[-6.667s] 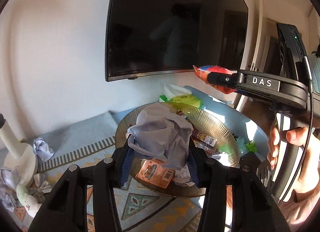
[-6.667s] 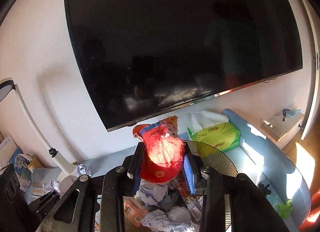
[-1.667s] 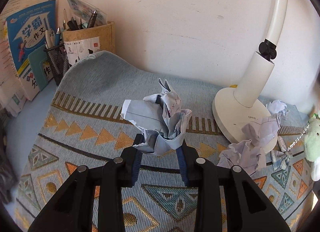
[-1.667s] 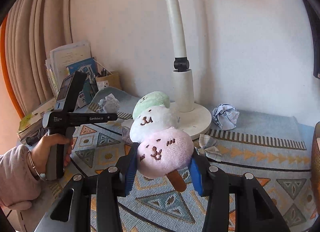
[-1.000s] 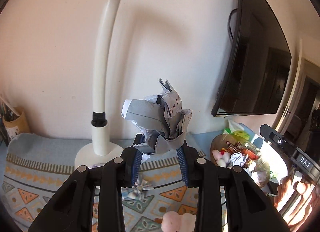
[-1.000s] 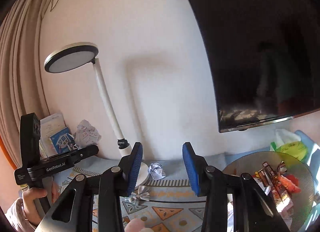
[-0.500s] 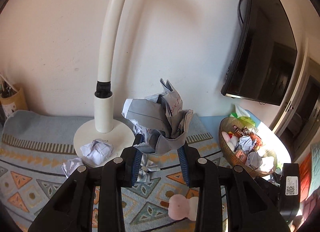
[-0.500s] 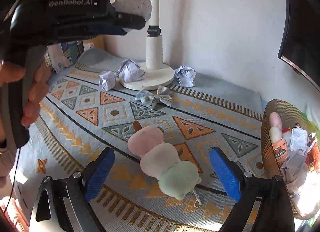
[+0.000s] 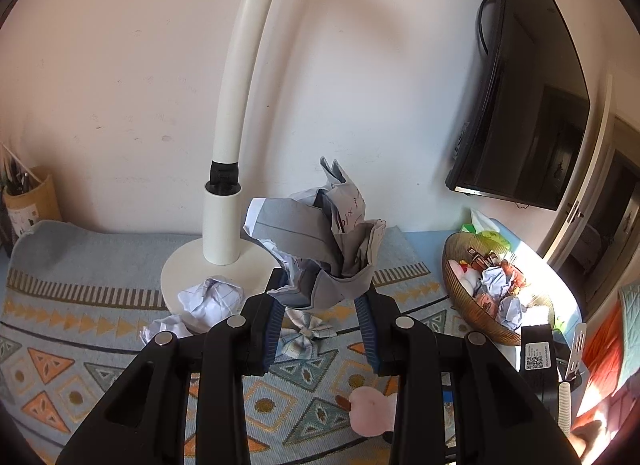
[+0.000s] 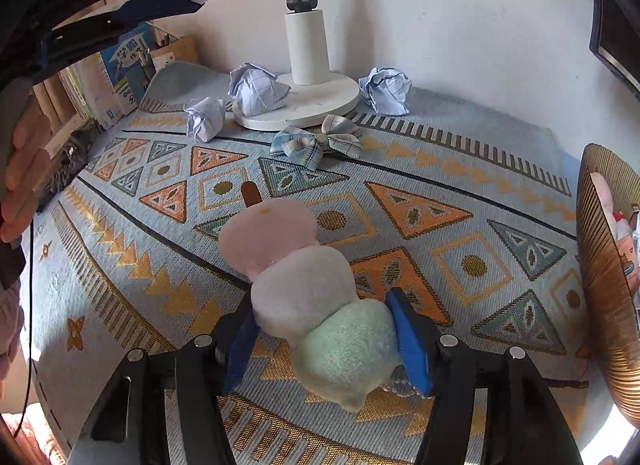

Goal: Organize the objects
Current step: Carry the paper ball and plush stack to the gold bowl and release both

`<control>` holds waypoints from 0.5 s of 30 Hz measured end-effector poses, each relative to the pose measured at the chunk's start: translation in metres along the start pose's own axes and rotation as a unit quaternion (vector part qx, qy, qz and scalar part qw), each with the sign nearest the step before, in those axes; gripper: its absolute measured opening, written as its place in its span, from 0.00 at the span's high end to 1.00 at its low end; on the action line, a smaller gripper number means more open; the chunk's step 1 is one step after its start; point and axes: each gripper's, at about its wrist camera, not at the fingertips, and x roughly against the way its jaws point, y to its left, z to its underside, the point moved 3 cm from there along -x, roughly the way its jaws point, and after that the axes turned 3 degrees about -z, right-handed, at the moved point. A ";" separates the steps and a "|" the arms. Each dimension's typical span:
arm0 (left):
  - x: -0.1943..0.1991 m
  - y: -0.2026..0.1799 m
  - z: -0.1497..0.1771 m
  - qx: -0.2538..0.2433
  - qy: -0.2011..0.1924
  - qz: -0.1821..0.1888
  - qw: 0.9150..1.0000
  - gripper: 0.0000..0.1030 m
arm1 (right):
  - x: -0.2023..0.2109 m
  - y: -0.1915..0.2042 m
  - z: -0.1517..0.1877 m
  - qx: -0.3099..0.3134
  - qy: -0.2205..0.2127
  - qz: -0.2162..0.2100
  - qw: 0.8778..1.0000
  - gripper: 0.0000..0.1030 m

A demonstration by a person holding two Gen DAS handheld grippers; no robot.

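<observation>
— What does your left gripper [image 9: 322, 319] carry?
— It's clamped on crumpled paper [image 9: 316, 237]

— Your right gripper [image 10: 326, 339]?
— Its pads flank the plush skewer [image 10: 304, 285] on the mat [image 10: 440, 193]; gripped or not, I cannot tell

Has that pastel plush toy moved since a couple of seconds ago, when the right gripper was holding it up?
Yes. The plush was then gripped upright in front of the lamp; now it lies on the mat, between the right gripper's open jaws.
</observation>
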 end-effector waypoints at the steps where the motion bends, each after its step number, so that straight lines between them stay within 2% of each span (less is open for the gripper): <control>1: 0.000 0.000 0.000 0.000 -0.002 0.002 1.000 0.69 | 0.006 -0.002 -0.002 -0.015 -0.011 -0.015 1.000 0.40; 4: 0.002 -0.002 -0.003 0.010 -0.008 0.007 1.000 0.69 | 0.024 -0.008 -0.009 -0.046 -0.040 -0.024 0.998 0.40; 8: 0.004 -0.012 -0.008 0.020 -0.018 0.023 0.999 0.69 | 0.054 -0.018 -0.022 -0.052 -0.077 -0.001 0.996 0.40; 10: 0.001 -0.023 -0.009 0.014 -0.016 0.030 0.999 0.69 | 0.071 -0.027 -0.030 -0.061 -0.099 0.001 0.993 0.40; 15: -0.008 -0.064 -0.014 -0.014 -0.016 0.048 0.999 0.69 | 0.117 -0.060 -0.048 -0.076 -0.149 0.044 0.985 0.40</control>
